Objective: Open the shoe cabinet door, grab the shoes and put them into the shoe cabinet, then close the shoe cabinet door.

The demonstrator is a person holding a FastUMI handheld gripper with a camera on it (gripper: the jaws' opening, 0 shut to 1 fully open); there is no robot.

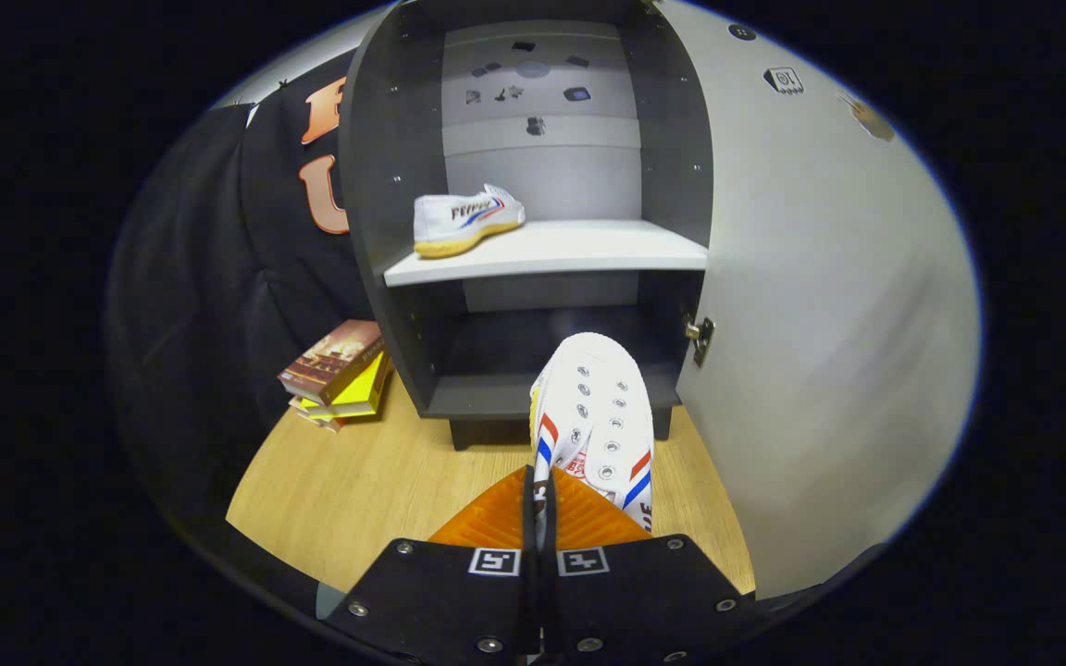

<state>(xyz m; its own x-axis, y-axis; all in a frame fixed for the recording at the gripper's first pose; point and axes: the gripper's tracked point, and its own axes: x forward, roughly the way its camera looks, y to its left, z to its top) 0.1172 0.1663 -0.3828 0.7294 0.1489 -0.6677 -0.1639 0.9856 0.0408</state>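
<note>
Gripper view: fingers (540, 518) pinch shoe (596, 416) before open cabinet (533, 277).

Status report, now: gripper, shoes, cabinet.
Gripper shut on second shoe, just before the cabinet's lower bay. First shoe on shelf. Door open. Path unobstructed.

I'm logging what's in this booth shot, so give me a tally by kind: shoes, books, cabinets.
Shoes: 2, one on the cabinet's shelf, one pinched in the gripper, toe toward the cabinet
Books: 3 or so, stacked left of the cabinet; exact number hard to tell
Cabinets: 1, door open
Total: about 6
</note>
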